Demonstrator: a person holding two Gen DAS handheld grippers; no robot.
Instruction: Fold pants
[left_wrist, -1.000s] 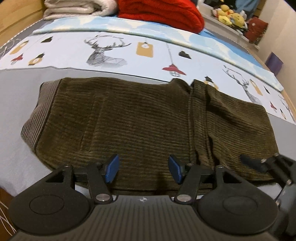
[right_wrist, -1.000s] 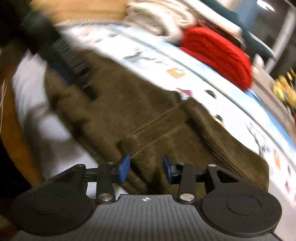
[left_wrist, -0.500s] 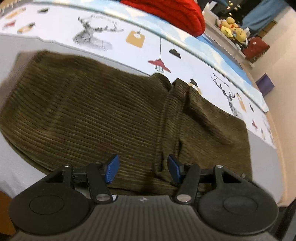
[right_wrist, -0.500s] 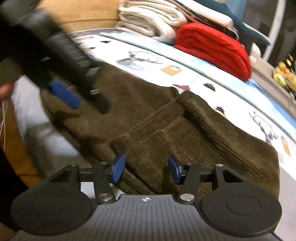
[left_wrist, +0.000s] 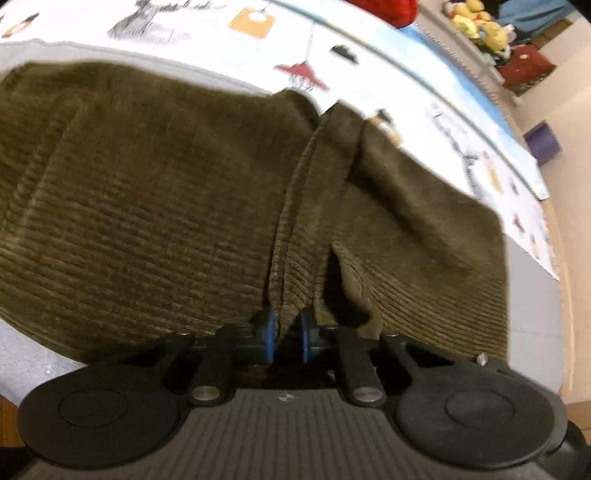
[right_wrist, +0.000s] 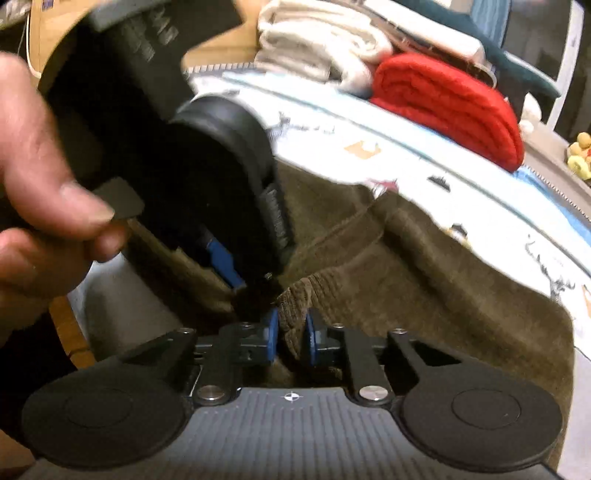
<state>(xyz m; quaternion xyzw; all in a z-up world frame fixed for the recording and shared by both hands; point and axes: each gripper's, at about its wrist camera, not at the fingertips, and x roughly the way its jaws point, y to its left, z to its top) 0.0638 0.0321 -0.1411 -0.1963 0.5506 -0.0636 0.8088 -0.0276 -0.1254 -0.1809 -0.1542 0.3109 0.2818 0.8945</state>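
1. The brown corduroy pants (left_wrist: 155, 206) lie flat on the bed (left_wrist: 532, 306), on its grey cover, in the middle of both pictures. The picture sheet (left_wrist: 369, 74) runs along their far side.
2. The left tongs (left_wrist: 287, 334) have just been closing, and the blue pads now pinch a thick ridge of folded cloth at the near edge, low in the middle of the left picture.
3. The right tongs (right_wrist: 291, 338) have just been closing too. They are clamped on a bunched bit of the same near edge, low in the middle of the right picture, just beside the left tongs.
4. The pants look folded once already. Their long way runs from the left side of the left picture to the right side. I cannot tell which end is the waist.
5. What could go wrong: each pinch may hold only the top layer, so the bottom layers could stay behind when lifted.
6. The two tongs sit very close, so the far ends could droop and wrinkle.
7. The thick cloth could slip out if pulled fast.
8. The tongs could bump each other.
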